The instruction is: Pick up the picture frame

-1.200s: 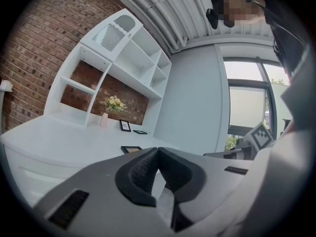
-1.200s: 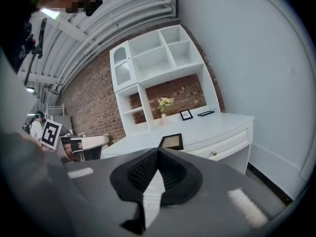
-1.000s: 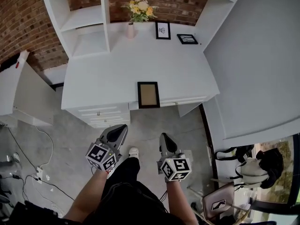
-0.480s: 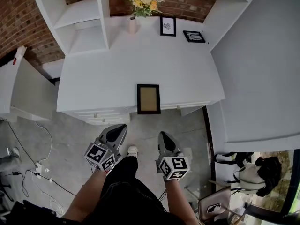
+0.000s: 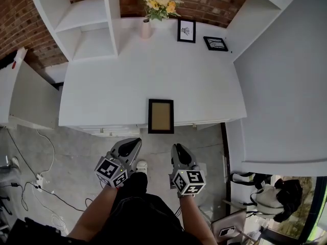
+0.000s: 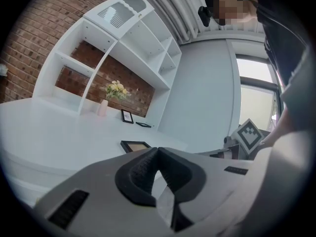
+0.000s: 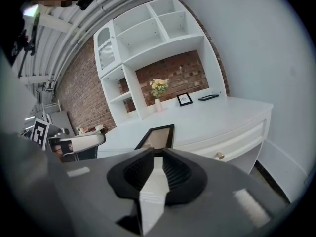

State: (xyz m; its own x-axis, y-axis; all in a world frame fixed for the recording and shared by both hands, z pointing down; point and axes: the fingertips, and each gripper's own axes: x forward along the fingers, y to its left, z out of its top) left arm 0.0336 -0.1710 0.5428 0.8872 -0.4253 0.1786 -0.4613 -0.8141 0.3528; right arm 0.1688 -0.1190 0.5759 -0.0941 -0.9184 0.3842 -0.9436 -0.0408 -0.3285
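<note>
Person: black clothing (image 5: pixel 138 208), white shoe (image 5: pixel 141 165), black head-mounted camera (image 6: pixel 206 9). The left claw (image 5: pixel 134 143) and right claw (image 5: pixel 178 148) have grey moulded shells, black ribbed pads (image 7: pixel 138 168) and white cubes (image 5: pixel 111 171) bearing black square markers. The right claw's jaws, just opening, are empty.

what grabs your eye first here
A dark picture frame lies flat at the front edge of the white desk, the only thing on that near stretch. At the back, a vase of yellow flowers stands out brightly against the brick wall.
</note>
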